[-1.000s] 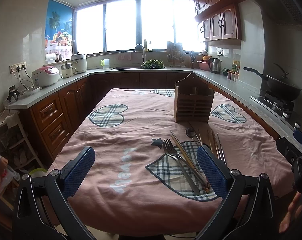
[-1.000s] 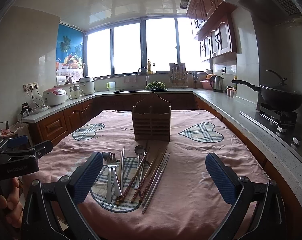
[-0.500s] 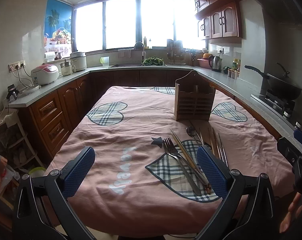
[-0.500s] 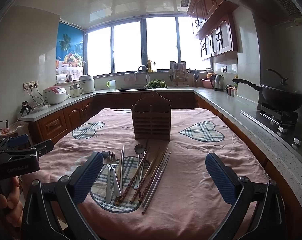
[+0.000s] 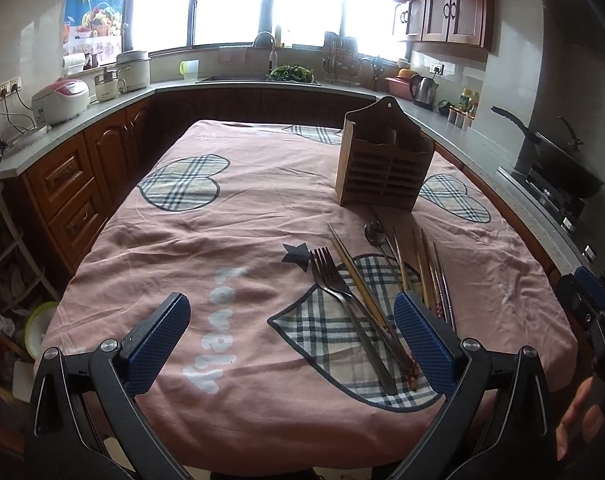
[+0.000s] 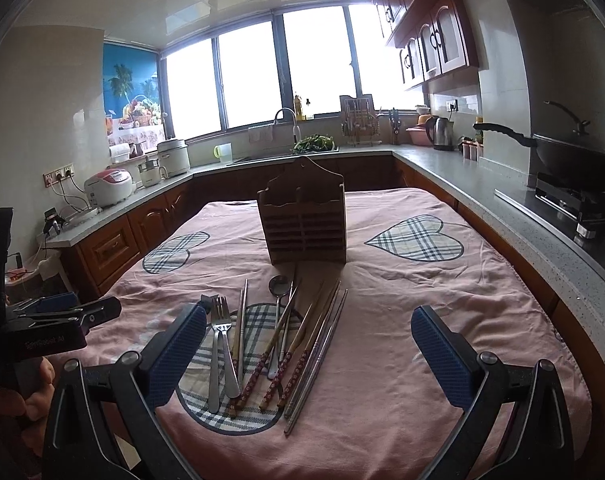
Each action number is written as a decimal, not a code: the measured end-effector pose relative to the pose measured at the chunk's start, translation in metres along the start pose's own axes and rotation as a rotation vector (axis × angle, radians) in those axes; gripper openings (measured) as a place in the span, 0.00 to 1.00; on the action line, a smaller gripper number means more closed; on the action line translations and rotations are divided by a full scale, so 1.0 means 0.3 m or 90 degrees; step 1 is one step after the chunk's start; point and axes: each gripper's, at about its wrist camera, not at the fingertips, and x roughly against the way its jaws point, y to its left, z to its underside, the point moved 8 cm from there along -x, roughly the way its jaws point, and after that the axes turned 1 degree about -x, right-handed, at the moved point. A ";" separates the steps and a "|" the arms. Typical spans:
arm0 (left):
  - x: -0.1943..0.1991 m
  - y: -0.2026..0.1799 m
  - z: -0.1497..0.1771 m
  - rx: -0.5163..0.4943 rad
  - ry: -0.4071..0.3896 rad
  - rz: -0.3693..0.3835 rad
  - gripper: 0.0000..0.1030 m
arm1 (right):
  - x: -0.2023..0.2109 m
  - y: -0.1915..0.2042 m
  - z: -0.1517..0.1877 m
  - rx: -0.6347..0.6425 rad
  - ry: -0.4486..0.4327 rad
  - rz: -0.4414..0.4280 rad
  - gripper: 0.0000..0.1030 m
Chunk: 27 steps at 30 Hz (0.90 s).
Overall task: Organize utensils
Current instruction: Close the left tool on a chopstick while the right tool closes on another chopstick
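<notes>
My left tool (image 5: pixel 290 338) hangs over the near edge of the table (image 5: pixel 262 208), its two blue pads spread wide with nothing between them. My right tool (image 6: pixel 308 350) is just as wide and holds nothing either; it sits low over the near end of the table, and its left pad (image 6: pixel 178 350) is just beside the forks (image 6: pixel 220 344).

The utensils lie loose in a fan on the pink cloth (image 6: pixel 422 320), mostly on a plaid heart patch (image 6: pixel 230 408). From the right wrist view, the two forks are on the left, tines pointing away from me. Next to them comes a pale chopstick (image 6: pixel 241 332), then a spoon (image 6: pixel 279 285) with its bowl toward the holder, then chopsticks (image 6: pixel 290 364) with red patterned ends, and a metal pair (image 6: pixel 322 356) on the right. Several of them cross one another.

The wooden holder (image 6: pixel 304 220) stands upright beyond the utensils, near the middle of the table, its slatted front toward me. I cannot see into its compartments.

In the left wrist view the forks (image 5: pixel 334 280) lie between my pads, and my right tool (image 5: pixel 590 300) shows at the right edge.
</notes>
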 end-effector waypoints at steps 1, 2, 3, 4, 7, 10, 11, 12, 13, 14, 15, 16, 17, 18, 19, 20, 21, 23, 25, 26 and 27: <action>-0.017 -0.001 -0.005 -0.001 0.006 0.003 1.00 | -0.016 -0.005 -0.001 -0.002 0.006 0.000 1.00; -0.036 -0.002 -0.010 0.000 0.013 0.006 1.00 | -0.031 -0.008 -0.001 -0.003 0.012 -0.001 0.99; -0.059 -0.004 -0.016 0.000 0.023 0.011 1.00 | -0.050 -0.010 -0.001 -0.004 0.019 -0.001 0.99; -0.081 -0.008 -0.020 0.001 0.033 0.016 1.00 | -0.068 -0.014 -0.002 -0.006 0.027 -0.002 0.98; -0.140 -0.015 -0.039 0.003 0.057 0.027 0.98 | -0.130 -0.028 -0.002 -0.019 0.058 -0.006 0.95; -0.195 -0.028 -0.057 -0.005 0.074 0.033 0.92 | -0.201 -0.048 0.004 -0.027 0.089 -0.004 0.85; -0.215 -0.029 -0.062 -0.008 0.080 0.035 0.91 | -0.226 -0.055 0.007 -0.032 0.101 -0.005 0.81; -0.233 -0.030 -0.063 -0.009 0.087 0.037 0.91 | -0.250 -0.061 0.012 -0.039 0.114 -0.007 0.79; -0.252 -0.031 -0.061 -0.008 0.095 0.039 0.90 | -0.275 -0.068 0.017 -0.045 0.126 -0.008 0.74; -0.274 -0.030 -0.058 -0.007 0.104 0.043 0.87 | -0.295 -0.073 0.022 -0.050 0.136 -0.010 0.70; -0.293 -0.030 -0.053 -0.006 0.114 0.047 0.85 | -0.317 -0.078 0.028 -0.055 0.147 -0.012 0.68; -0.315 -0.030 -0.046 -0.006 0.124 0.051 0.80 | -0.336 -0.082 0.033 -0.057 0.156 -0.010 0.64; -0.335 -0.030 -0.040 -0.005 0.134 0.055 0.74 | -0.355 -0.086 0.040 -0.059 0.166 -0.010 0.60; -0.354 -0.032 -0.034 -0.004 0.143 0.060 0.70 | -0.370 -0.092 0.046 -0.064 0.174 -0.012 0.59; -0.373 -0.035 -0.029 -0.004 0.153 0.064 0.65 | -0.382 -0.093 0.050 -0.068 0.182 -0.013 0.56; -0.389 -0.040 -0.023 -0.004 0.161 0.069 0.61 | -0.394 -0.095 0.055 -0.069 0.189 -0.012 0.53; -0.404 -0.043 -0.019 -0.004 0.167 0.073 0.59 | -0.407 -0.098 0.061 -0.069 0.196 -0.009 0.51; -0.427 -0.048 -0.013 -0.007 0.177 0.078 0.55 | -0.430 -0.103 0.070 -0.074 0.210 -0.012 0.45; -0.447 -0.055 -0.017 -0.010 0.183 0.082 0.53 | -0.457 -0.108 0.076 -0.072 0.220 -0.009 0.40; -0.458 -0.059 -0.025 -0.014 0.183 0.082 0.53 | -0.468 -0.110 0.078 -0.073 0.226 -0.006 0.39; -0.468 -0.060 -0.037 -0.016 0.182 0.080 0.53 | -0.481 -0.114 0.081 -0.075 0.232 -0.005 0.38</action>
